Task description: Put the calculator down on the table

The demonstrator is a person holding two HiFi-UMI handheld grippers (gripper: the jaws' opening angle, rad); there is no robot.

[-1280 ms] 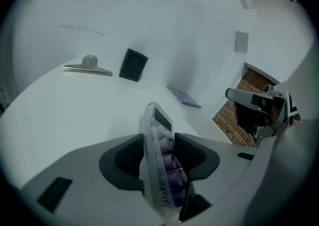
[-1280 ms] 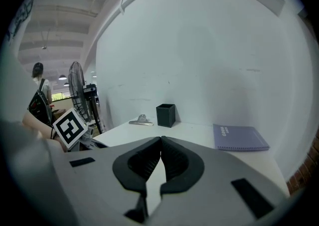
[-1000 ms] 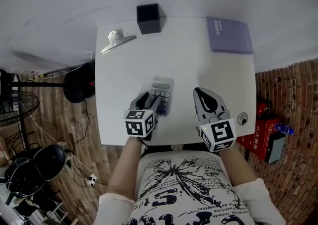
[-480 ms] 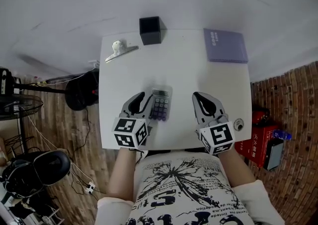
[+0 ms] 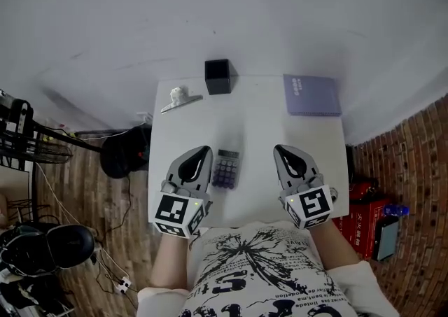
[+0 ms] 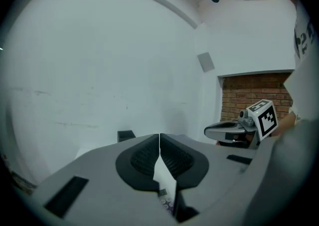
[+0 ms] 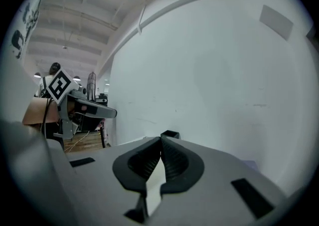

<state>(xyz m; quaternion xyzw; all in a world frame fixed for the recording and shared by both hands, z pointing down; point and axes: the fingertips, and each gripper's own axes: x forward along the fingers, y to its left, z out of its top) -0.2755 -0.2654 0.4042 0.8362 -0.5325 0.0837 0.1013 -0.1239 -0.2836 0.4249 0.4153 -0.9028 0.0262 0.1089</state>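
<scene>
Only the head view takes in the whole scene: a white wall, wood flooring left of the calculator (image 5: 226,168) and brick to its right, and the white table (image 5: 259,123) on which it lies flat, near our edge. Beyond it at the right lies a purple notebook (image 5: 311,94).

The gripper views show the tongs plainly. The left gripper (image 6: 159,137) has just been closing, and its jaws are now pressed together with nothing between them; a strip of the calculator's keys shows below them. The right gripper (image 7: 160,140) is also pressed together and empty.

We hold both above the table, pointing nearly level at the wall, the left just beside the calculator, the right farther off. Beyond the calculator stand a black box (image 5: 218,75) and a metal clip (image 5: 180,98).
</scene>
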